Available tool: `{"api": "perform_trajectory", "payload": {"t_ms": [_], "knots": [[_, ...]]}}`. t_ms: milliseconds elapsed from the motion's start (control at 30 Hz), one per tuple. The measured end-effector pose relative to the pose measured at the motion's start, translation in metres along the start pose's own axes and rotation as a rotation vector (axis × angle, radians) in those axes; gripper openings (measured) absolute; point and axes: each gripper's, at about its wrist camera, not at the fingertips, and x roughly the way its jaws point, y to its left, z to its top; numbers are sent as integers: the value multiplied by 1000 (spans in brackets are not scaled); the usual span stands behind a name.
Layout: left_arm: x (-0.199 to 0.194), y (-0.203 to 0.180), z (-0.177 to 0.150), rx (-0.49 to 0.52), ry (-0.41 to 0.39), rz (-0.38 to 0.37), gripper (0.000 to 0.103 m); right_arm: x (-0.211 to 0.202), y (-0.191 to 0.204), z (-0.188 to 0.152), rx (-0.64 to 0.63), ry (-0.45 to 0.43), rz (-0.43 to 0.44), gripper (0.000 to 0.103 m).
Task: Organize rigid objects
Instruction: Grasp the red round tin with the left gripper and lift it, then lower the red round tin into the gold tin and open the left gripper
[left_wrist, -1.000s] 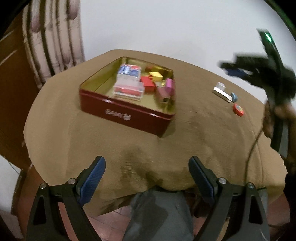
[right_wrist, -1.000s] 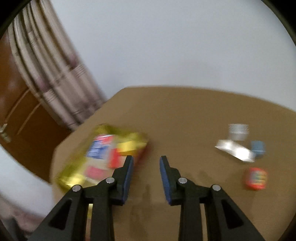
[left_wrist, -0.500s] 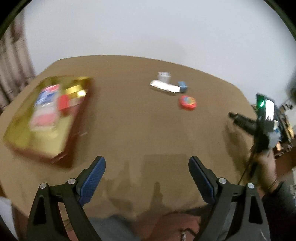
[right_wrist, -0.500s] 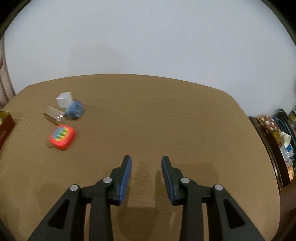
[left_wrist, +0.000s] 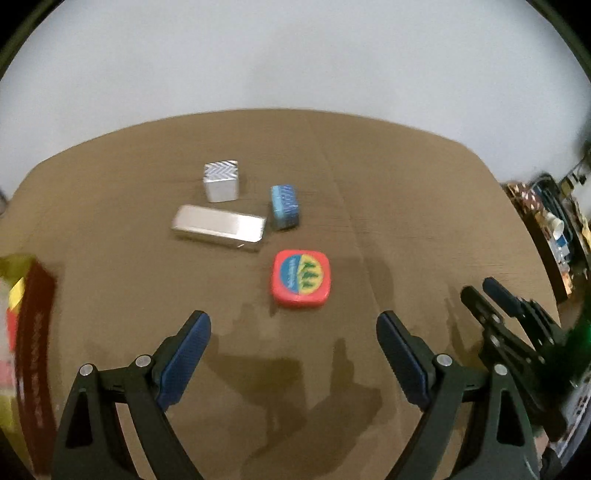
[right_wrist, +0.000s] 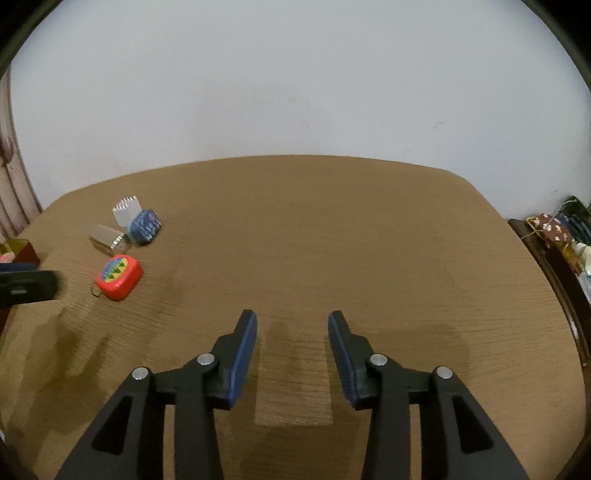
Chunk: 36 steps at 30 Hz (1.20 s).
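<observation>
left gripper (left_wrist: 293, 332) wide open, empty, facing red rounded-square plastic case (left_wrist: 301, 278); likely light, stiff, slick: grip flat sides. right gripper (right_wrist: 291, 345) part-open, empty, well right of case.

Both wrist views look down along their tongs, sharing the red box (left_wrist: 301, 278) (right_wrist: 119, 277).

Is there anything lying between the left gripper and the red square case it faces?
Nothing visible. The left gripper is open over bare tablecloth, with the red square case just ahead of its fingertips. The silver bar and blue box lie beyond the case.
</observation>
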Motion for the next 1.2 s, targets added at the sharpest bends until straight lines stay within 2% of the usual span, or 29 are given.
{"api": "perform_trajectory", "payload": {"t_ms": [167,433,467,500,567,600,800,933,1033,1100,1200], "knots": [[27,-1,13,8,45,18,89,-2,-8,0,46,-4,39,43],[43,-7,15,56,62,64,88,-2,-7,-1,45,3,56,46],[45,-6,15,55,63,63,83,-2,-8,-1,46,5,55,46],[47,-6,14,51,71,48,68,-2,-7,-1,46,7,56,46],[51,-4,10,47,98,45,45,-2,-9,-1,49,7,58,47],[47,-4,8,56,72,59,42,-3,-9,-1,53,6,56,47],[38,-5,-6,53,72,39,42,0,-9,1,59,14,58,47],[5,7,-31,-4,69,24,42,3,-10,2,59,18,60,47],[-30,40,-48,-86,73,26,42,5,-9,2,51,27,55,47],[-54,63,-54,-126,58,48,42,6,-8,2,48,34,52,48],[-100,104,-69,-169,23,130,42,10,-6,2,37,49,38,48]]}}
